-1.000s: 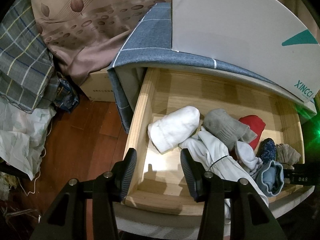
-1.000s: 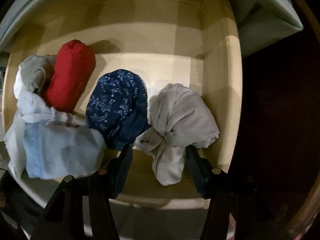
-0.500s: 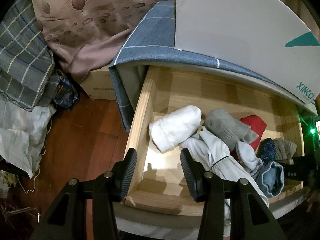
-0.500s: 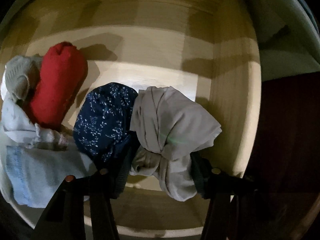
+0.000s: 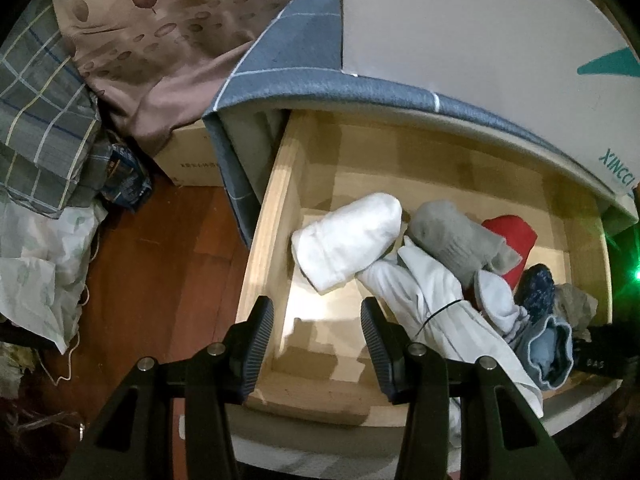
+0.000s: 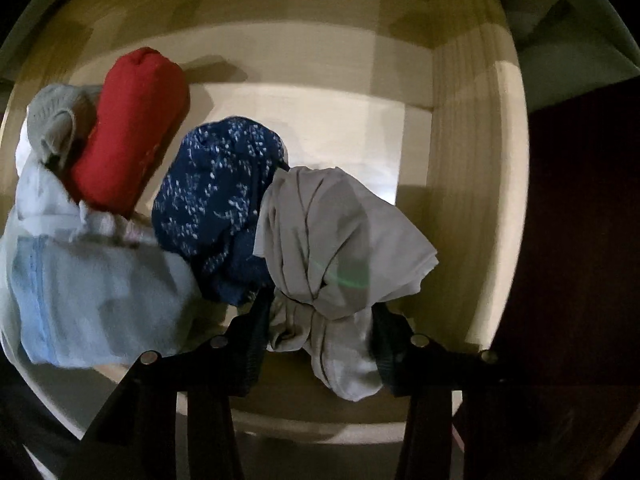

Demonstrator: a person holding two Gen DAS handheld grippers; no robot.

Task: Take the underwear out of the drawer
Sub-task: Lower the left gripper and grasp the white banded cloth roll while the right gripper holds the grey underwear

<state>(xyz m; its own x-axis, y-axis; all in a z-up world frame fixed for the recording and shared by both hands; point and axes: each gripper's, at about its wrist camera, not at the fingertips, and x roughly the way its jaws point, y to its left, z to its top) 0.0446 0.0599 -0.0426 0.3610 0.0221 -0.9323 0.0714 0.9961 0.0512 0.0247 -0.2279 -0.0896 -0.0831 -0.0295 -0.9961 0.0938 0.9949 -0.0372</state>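
Dim bedroom light falls on a pale wooden drawer [image 5: 276,240] pulled open under a grey-blue checked fabric top [image 5: 304,60], above a reddish wood floor [image 5: 160,264].

My right tongs [image 6: 320,340] point straight down into the drawer's right end, and their jaws have just been closing; a crumpled light-grey underwear bundle [image 6: 340,248] sits between them, both pads pressing its lower folds. From my left view that bundle [image 5: 576,304] is only a small lump at the drawer's far right end.

My left tongs [image 5: 316,340] hang open over the drawer's front left corner, with only bare wood between the pads.

Just left of the gripped bundle, touching it, lies a navy rolled garment with white speckles [image 6: 220,208]. Beyond that are a red rolled cloth [image 6: 132,128], a pale blue-and-white folded garment [image 6: 92,292] and a grey knitted sock roll [image 6: 56,120]. Further left I see a white rolled cloth [image 5: 348,240] and a long white garment with a dark band [image 5: 440,320] trailing over the drawer's front edge.

A white cardboard box with teal print [image 5: 480,40] rests on the fabric top.
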